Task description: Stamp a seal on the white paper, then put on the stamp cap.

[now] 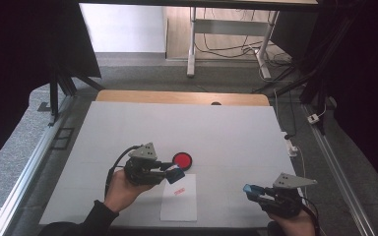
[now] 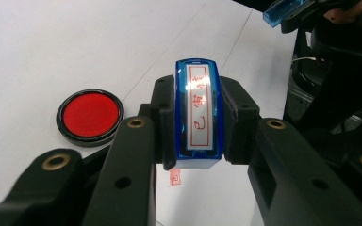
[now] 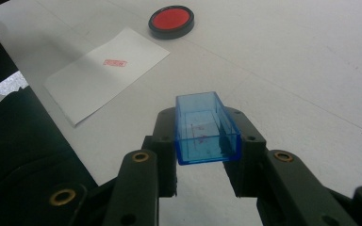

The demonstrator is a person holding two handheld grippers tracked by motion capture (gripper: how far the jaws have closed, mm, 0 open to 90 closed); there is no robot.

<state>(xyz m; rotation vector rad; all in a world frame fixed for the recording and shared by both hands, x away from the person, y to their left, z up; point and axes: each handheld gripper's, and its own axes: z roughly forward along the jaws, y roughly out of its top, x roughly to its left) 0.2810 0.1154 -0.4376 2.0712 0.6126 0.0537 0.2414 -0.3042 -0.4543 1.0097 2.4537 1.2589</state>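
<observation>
Left gripper (image 1: 170, 169) is held low over the tabletop (image 1: 226, 132), fingers clamped on the blue stamp (image 2: 198, 113), red-lettered face up, just above the paper sheet (image 1: 179, 201) beside the red ink pad (image 1: 182, 160). Right gripper (image 3: 207, 141) is well apart near the front right edge, fingers gripping the clear blue stamp cap (image 3: 206, 128), open end outward

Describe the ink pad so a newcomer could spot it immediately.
On the white table, look just beyond the far edge of the sheet of paper, beside the left tool. The ink pad is a round, shallow black dish filled with bright red, the sole circular thing there.
</observation>
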